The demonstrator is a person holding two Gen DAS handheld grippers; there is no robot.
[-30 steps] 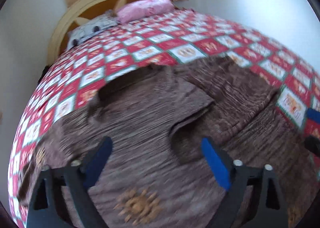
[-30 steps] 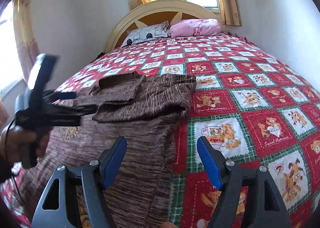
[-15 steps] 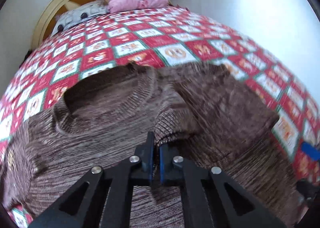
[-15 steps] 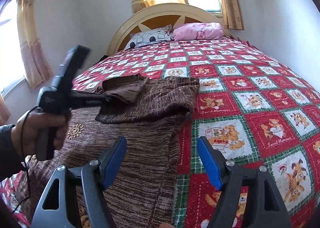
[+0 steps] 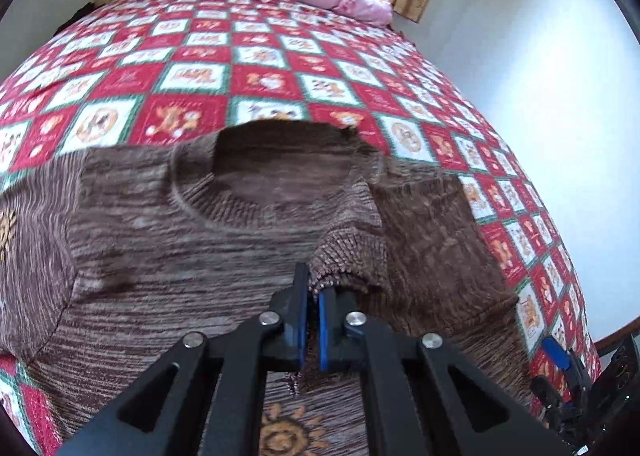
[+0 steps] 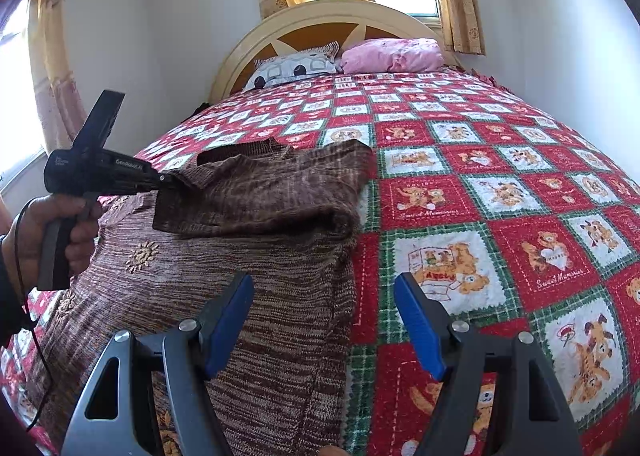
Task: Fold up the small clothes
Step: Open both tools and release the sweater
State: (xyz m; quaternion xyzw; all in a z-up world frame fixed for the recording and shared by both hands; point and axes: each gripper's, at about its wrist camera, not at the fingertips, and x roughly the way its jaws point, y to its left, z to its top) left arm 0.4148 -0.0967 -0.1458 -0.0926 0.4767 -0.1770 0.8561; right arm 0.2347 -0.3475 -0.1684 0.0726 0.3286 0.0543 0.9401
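sweater (image 6: 256, 276) sleeve cuff (image 5: 348, 256) pinched in left gripper (image 5: 313, 296) jaws (right gripper (image 6: 324, 320) jaws wide, empty).

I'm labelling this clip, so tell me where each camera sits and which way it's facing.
Left wrist: on the left claw, looking down the bed toward the headboard; its jaws are shut on the brown sweater's cuff.
Right wrist: on the right claw, open above the sweater's edge, facing the headboard; the left hand shows at left.
Shared: brown sweater, quilt, pink pillow.
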